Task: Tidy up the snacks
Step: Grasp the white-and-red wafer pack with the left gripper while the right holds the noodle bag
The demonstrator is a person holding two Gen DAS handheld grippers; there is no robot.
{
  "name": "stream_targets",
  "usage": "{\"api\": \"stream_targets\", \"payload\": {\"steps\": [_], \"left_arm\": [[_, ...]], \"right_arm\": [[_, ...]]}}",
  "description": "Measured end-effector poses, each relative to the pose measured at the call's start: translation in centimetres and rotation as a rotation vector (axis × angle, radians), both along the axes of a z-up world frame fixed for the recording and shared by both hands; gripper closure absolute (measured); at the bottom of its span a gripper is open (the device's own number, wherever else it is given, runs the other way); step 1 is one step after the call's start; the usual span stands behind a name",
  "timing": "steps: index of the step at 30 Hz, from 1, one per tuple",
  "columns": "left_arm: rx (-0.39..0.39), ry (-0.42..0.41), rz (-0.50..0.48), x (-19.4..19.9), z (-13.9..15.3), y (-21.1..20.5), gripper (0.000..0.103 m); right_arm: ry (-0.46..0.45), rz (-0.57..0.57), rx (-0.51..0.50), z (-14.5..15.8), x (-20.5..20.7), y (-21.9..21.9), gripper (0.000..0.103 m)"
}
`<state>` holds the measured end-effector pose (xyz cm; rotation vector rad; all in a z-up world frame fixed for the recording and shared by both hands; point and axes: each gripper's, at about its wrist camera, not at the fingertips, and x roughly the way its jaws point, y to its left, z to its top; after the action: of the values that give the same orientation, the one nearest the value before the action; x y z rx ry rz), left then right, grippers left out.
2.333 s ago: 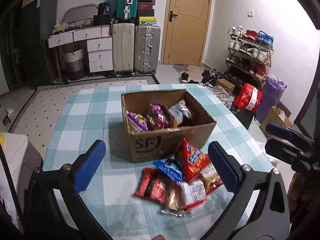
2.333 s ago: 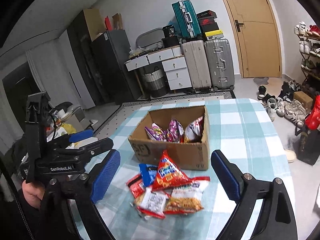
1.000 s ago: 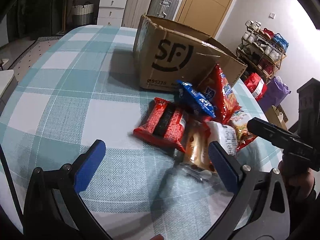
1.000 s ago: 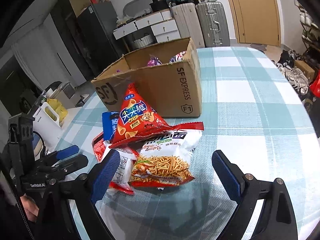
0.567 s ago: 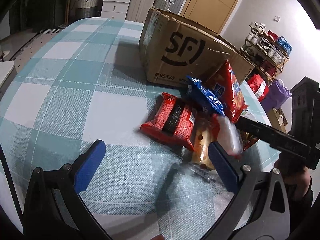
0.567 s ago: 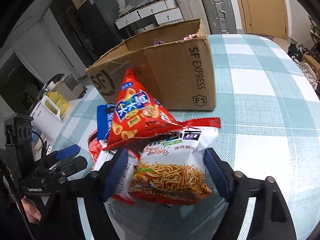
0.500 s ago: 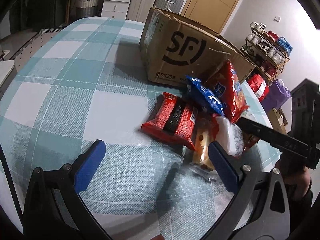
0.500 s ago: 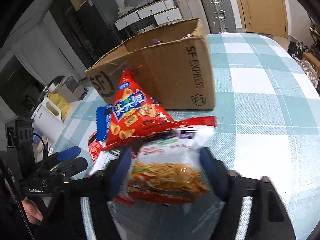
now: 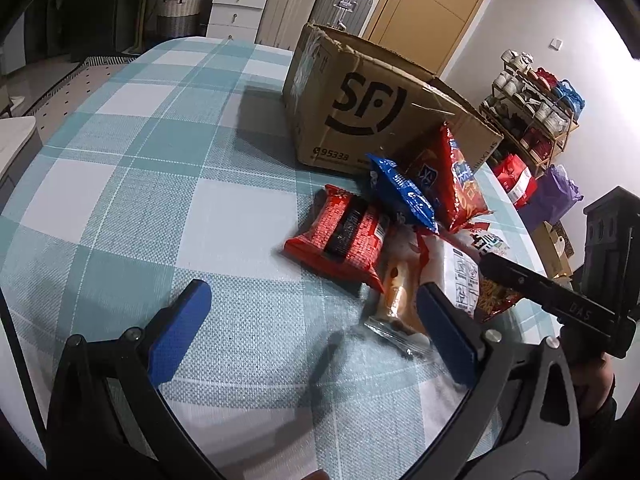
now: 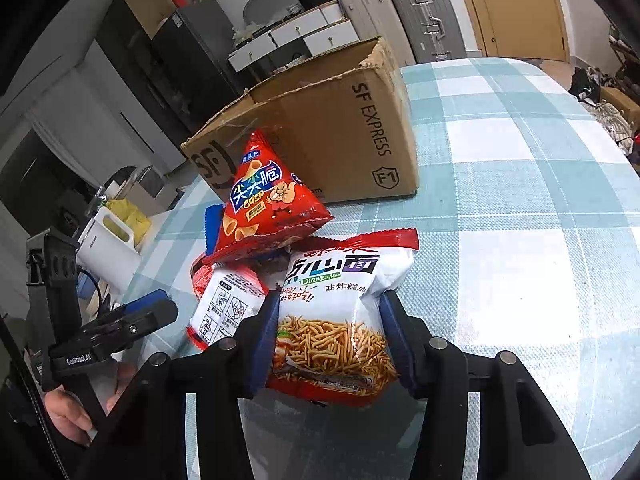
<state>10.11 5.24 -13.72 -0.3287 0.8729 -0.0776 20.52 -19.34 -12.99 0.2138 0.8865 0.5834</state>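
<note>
A brown SF cardboard box [image 9: 372, 112] [image 10: 328, 128] stands on the checked table. In front of it lies a pile of snack bags. My right gripper [image 10: 328, 332] is shut on a white noodle snack bag [image 10: 336, 312], squeezing its sides. A red triangular crisp bag [image 10: 264, 204] [image 9: 456, 176] leans on the pile behind it. A blue bag [image 9: 400, 196], a red flat pack [image 9: 344, 240] and a clear-wrapped bar [image 9: 396, 296] lie ahead of my left gripper [image 9: 312, 320], which is open and empty above the cloth. The right gripper also shows in the left wrist view [image 9: 552, 304].
A white-and-red pack [image 10: 228, 304] lies left of the noodle bag. The table's right edge [image 9: 520, 216] is close to the pile. Suitcases [image 10: 424, 20], drawers and a shoe rack [image 9: 536, 104] stand beyond the table. A white container [image 10: 108, 248] sits off the left side.
My right gripper has closed onto the noodle snack bag, which was lying free between its open fingers. My left gripper has stayed open and nearly still.
</note>
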Motion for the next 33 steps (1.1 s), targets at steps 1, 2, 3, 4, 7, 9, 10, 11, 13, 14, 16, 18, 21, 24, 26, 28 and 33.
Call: {"api": "stream_targets", "payload": {"steps": [1,2,3,4,7,9,10,11,13,14,16,18,21,24,26,28,33], "left_arm": [[0.002,0.001,-0.001,-0.1,0.0,-0.1,0.001],[0.006,0.001,-0.001,-0.3,0.1,-0.1,0.001],[0.013,0.002,-0.002,-0.5,0.2,-0.3,0.001],[0.021,0.005,-0.004,-0.6,0.2,-0.4,0.001],[0.034,0.001,-0.008,-0.9,0.6,-0.8,0.001],[0.046,-0.006,-0.011,-1.0,1.0,-1.2,0.001],[0.049,-0.008,-0.014,-1.1,1.2,-1.4,0.001],[0.053,-0.008,-0.016,-1.1,1.3,-1.6,0.001],[0.060,-0.007,-0.022,-1.2,1.4,-2.0,0.001],[0.064,-0.005,-0.025,-1.2,1.5,-2.2,0.001],[0.065,-0.004,-0.031,-1.1,1.6,-2.5,0.001],[0.070,-0.005,-0.036,-1.1,1.8,-2.9,0.001],[0.076,-0.008,-0.043,-1.0,2.0,-3.4,0.001],[0.077,-0.016,-0.048,-1.1,2.3,-3.8,0.001],[0.081,-0.015,-0.052,-1.1,2.4,-4.1,0.001],[0.082,-0.016,-0.059,-1.1,2.5,-4.5,0.001],[0.094,-0.019,-0.081,-0.9,2.9,-5.6,0.001]], "right_arm": [[-0.004,-0.002,0.000,0.0,-0.2,-0.1,0.053],[-0.006,-0.002,0.002,0.1,-0.3,-0.2,0.053],[-0.007,-0.003,0.004,0.1,-0.4,-0.3,0.053],[-0.010,-0.005,0.010,0.2,-0.6,-0.5,0.053],[-0.012,-0.021,0.027,0.2,-0.8,-1.1,0.053],[-0.014,-0.030,0.027,0.1,-1.0,-1.4,0.053],[-0.015,-0.031,0.026,0.1,-1.2,-1.5,0.053],[-0.015,-0.034,0.027,0.1,-1.2,-1.7,0.053],[-0.017,-0.038,0.036,0.2,-1.5,-2.1,0.053],[-0.020,-0.042,0.039,0.3,-1.6,-2.3,0.053],[-0.024,-0.046,0.048,0.5,-1.9,-2.7,0.053],[-0.030,-0.054,0.052,0.6,-2.2,-3.2,0.053],[-0.036,-0.060,0.062,0.7,-2.8,-3.8,0.053],[-0.040,-0.062,0.065,0.8,-3.3,-4.1,0.053],[-0.043,-0.063,0.063,0.8,-3.5,-4.3,0.053],[-0.046,-0.067,0.071,0.8,-3.7,-4.6,0.053],[-0.055,-0.074,0.084,0.9,-4.3,-5.3,0.053]]}}
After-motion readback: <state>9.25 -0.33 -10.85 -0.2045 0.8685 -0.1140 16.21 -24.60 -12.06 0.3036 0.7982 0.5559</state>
